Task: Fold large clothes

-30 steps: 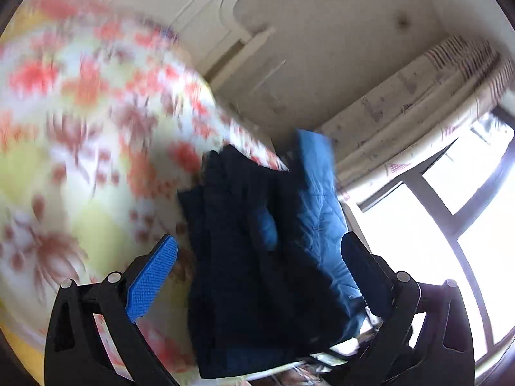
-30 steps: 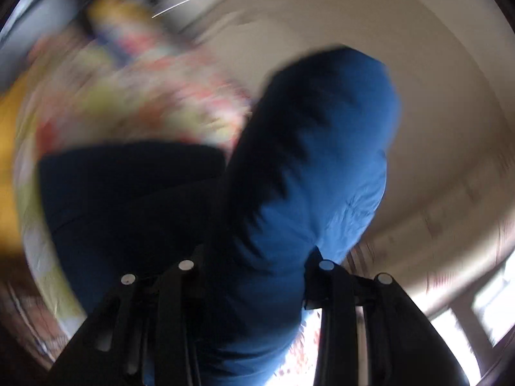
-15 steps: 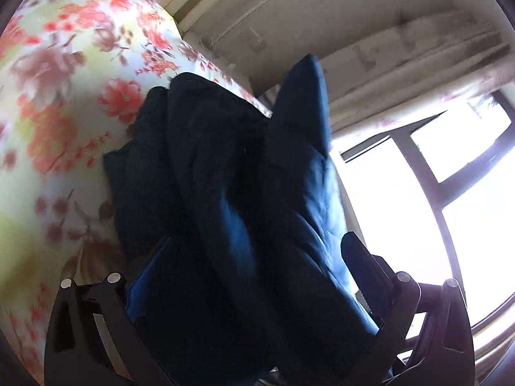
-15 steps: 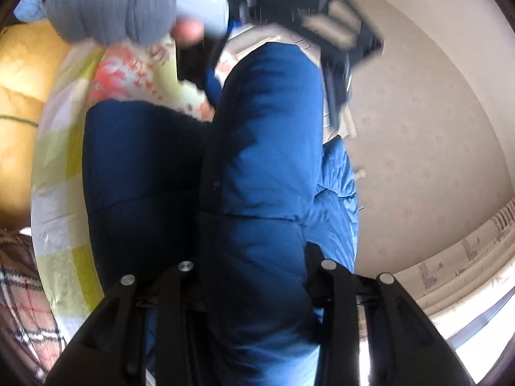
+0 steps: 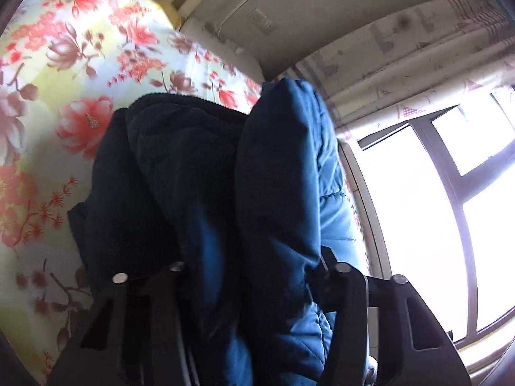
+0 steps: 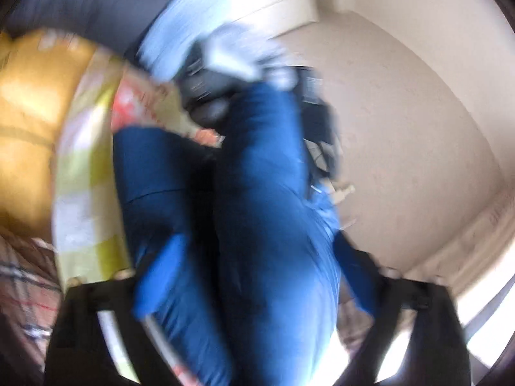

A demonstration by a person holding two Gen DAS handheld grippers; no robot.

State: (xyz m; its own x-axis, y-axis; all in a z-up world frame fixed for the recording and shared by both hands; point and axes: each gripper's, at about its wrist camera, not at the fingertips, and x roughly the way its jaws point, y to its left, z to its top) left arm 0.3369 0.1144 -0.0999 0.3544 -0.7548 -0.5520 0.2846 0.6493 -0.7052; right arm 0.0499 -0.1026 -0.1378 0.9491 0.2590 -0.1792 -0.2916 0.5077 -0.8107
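A bulky dark blue quilted jacket (image 5: 199, 173) lies bunched on the floral bed cover (image 5: 80, 64). My left gripper (image 5: 254, 273) is shut on a thick fold of the jacket, and the cloth hides its pads. In the blurred right wrist view the jacket (image 6: 267, 193) runs up the middle. My right gripper (image 6: 257, 276) is open, its blue pads (image 6: 161, 276) spread on either side of the fold. The other gripper and a gloved hand (image 6: 225, 58) show beyond the jacket.
A window (image 5: 418, 209) and a patterned curtain (image 5: 402, 58) are at the right of the bed. A yellow cushion (image 6: 29, 128) and plaid fabric (image 6: 22, 289) lie at the left in the right wrist view. A pale wall (image 6: 402, 128) is behind.
My left gripper has closed on the jacket fold it was open around. My right gripper has opened and let go of the fold it held.
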